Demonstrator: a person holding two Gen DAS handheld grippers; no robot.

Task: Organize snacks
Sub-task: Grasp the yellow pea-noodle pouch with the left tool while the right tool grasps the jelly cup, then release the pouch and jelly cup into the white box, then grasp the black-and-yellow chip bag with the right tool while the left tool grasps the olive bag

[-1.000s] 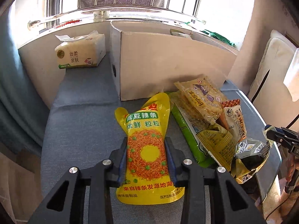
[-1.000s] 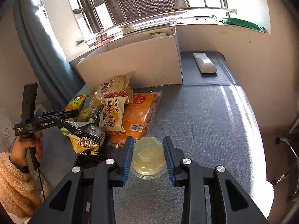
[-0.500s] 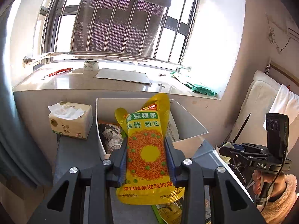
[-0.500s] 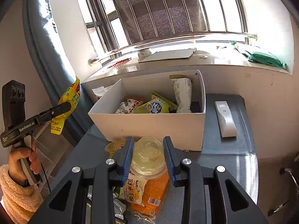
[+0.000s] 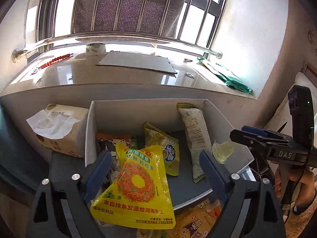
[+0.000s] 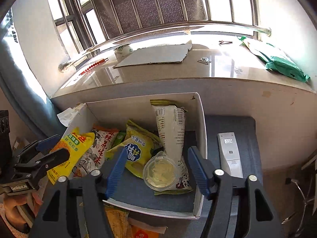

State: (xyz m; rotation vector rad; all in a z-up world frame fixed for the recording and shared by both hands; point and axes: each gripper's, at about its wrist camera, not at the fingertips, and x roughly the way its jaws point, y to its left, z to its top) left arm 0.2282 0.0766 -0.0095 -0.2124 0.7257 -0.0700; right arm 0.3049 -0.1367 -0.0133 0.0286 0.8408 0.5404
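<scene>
Bright daylight through a barred window (image 5: 126,10), upper half of both frames, with a grey mesh panel behind the bars. Below it, a glossy pale sill (image 5: 122,75) carrying a flat piece of cardboard (image 5: 136,62), a roll of tape (image 5: 95,49), a red strip at left and a green bag (image 6: 281,59) at right. Plain white wall to the right, blue-grey curtain (image 6: 17,91) at far left.

Centre frame, a white cardboard box (image 5: 90,130) on a blue-grey cloth surface (image 6: 253,130), pushed against the wall under the sill. A tissue pack (image 5: 59,130) just left of the box, a white remote (image 6: 229,154) just right of it.

Left gripper (image 5: 154,170) over the box, jaws opening and spread wide; yellow snack pouch (image 5: 136,188) loose between them, tilted, clear of both pads. Right gripper (image 6: 156,168) likewise opening wide, clear jelly cup (image 6: 160,171) free between its fingers, lying against a tall white packet (image 6: 170,138) inside the box. More yellow and printed packets on the box floor; others on the cloth in front, bottom edge.
</scene>
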